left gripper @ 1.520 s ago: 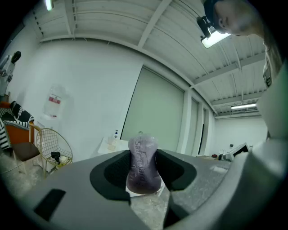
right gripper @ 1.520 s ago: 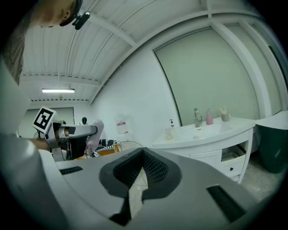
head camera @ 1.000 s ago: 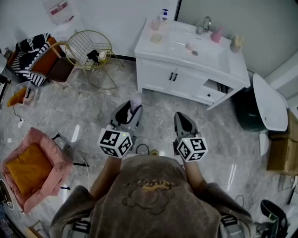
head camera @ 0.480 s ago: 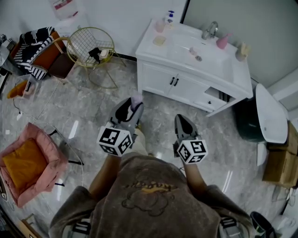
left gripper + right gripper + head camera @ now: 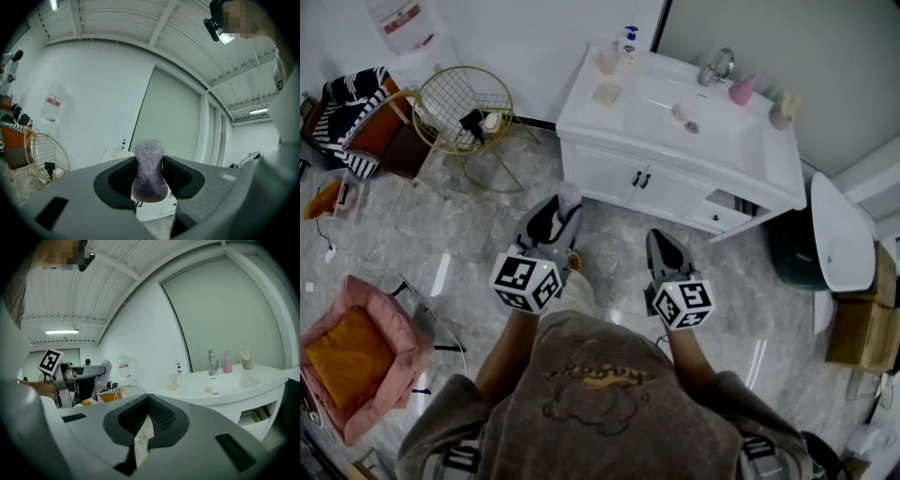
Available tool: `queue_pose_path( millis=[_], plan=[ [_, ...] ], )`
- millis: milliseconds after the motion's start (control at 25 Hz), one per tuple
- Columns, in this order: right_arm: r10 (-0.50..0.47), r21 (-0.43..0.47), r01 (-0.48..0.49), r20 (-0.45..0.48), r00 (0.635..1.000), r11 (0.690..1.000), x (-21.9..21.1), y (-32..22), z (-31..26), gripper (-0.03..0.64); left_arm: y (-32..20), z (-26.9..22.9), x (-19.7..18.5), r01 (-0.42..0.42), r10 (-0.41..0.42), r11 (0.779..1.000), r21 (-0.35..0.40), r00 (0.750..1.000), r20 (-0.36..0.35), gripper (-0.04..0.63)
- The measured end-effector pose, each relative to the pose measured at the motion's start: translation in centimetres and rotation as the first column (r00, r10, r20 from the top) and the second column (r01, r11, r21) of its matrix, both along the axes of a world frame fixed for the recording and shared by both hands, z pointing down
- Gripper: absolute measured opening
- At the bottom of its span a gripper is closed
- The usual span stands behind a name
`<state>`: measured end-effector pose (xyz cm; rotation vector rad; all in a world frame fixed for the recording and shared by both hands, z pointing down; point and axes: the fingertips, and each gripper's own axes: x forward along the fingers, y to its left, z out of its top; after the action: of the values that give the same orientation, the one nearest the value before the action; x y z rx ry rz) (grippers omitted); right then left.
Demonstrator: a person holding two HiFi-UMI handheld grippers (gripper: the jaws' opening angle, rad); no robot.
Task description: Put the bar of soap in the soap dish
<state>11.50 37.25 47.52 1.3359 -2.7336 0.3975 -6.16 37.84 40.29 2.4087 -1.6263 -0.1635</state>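
White vanity (image 5: 748, 155) at twelve o'clock: my left gripper (image 5: 566, 204) clamps the mauve soap bar (image 5: 149, 171), right gripper (image 5: 662, 246) closed, empty. I'd carry it upright to the beige soap dish (image 5: 607, 93).

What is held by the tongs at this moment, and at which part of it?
The left tongs grip the purple soap bar by its two narrow sides, top end sticking out. The right tongs are shut on nothing.

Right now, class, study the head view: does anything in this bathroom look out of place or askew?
Yes: the drawer at the right end of the white sink cabinet stands pulled out, while its doors are shut.
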Motion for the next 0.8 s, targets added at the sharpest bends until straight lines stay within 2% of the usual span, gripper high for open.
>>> queue_pose_path(
  millis=[320,800],
  plan=[
    [0.035,0.008,-0.035,0.001,0.999,0.999,-1.9,-8.2,-1.3,0.002,-8.9,-1.0,-1.5,-0.050,0.050,0.999,0.002,0.999,-0.001,0.179],
    [0.130,0.010,-0.130,0.004,0.992,0.991,-5.8,-20.7,-2.6,0.002,-22.7,-2.1,-5.9,-0.127,0.127,0.992,0.005,0.992,0.001,0.179]
  ],
)
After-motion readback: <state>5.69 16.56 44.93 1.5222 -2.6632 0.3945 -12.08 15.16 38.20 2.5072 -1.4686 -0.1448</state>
